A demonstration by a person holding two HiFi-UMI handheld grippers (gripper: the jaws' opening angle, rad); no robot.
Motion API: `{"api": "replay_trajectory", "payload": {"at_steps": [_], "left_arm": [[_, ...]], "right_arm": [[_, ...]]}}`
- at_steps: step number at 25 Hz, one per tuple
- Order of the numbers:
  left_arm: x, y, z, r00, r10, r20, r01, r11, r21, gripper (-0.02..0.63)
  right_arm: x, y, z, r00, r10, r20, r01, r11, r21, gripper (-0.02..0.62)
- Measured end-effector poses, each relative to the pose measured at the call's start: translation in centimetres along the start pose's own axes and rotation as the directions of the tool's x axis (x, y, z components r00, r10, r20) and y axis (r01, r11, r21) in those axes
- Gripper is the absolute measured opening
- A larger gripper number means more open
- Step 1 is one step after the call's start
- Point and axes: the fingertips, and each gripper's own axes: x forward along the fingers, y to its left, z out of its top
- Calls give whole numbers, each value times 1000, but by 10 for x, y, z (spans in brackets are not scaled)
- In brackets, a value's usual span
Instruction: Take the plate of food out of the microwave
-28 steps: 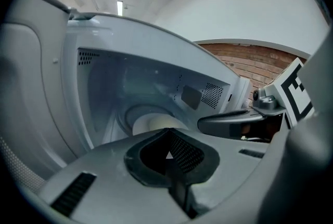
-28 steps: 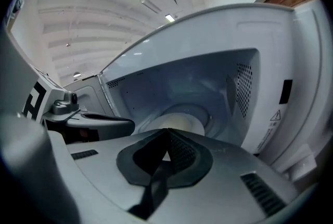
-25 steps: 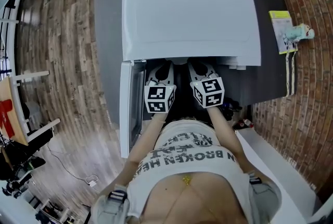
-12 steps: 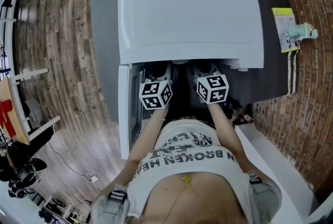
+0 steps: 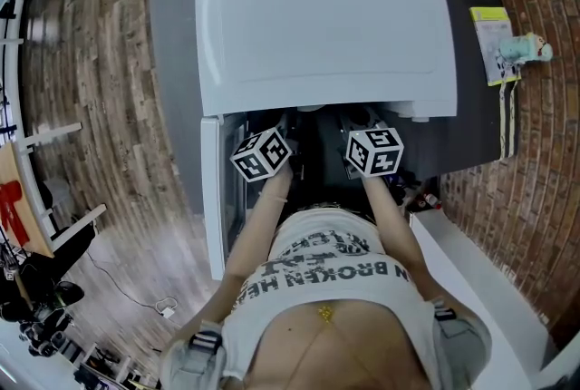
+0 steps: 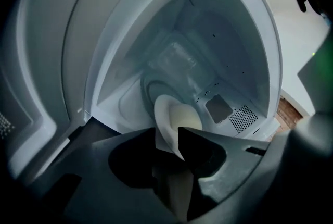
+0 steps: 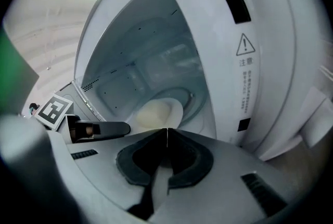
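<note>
Left gripper [image 6: 167,135]: jaws apart, just been opening, plate [image 6: 164,113] rim shows in the gap | Right gripper [image 7: 166,132]: jaws together, nothing between | Plate: carries pale food [image 6: 188,116], sits inside microwave [image 5: 326,25] cavity, just beyond both grippers | Door [image 5: 211,198]: open, left side
</note>
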Motion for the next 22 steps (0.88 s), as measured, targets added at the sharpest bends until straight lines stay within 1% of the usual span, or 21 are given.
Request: {"api": "replay_trajectory", "payload": {"at_steps": [4,6,9,12,15,18,20,22], "left_arm": [[7,-2,3,998,-54,24,56,993,-107,117],[9,0,3,998,-57,28,60,988,-141,110],[9,4,0,998,-53,30,58,976,-208,70],[9,5,0,998,-56,42,65,966,-251,61],[9,5,-1,997,-57,45,68,957,-283,55],[7,5,-2,997,-61,43,71,950,-305,54],[5,6,-3,997,-64,42,75,939,-335,48],[3,5,-5,997,-70,41,80,929,-360,44]], "right_arm": [[-1,-4,-1,1000,-3,-1,3,1000,13,9],[0,-5,-2,1000,3,0,-3,999,37,9],[1,-5,-4,1000,25,4,-25,995,93,9],[3,-3,-6,998,59,4,-59,989,136,11],[4,-2,-7,994,105,27,-108,965,241,11],[6,0,-6,990,136,46,-143,940,310,18],[7,2,-7,986,159,51,-167,917,363,61],[9,2,-10,985,168,43,-171,905,390,97]]}}
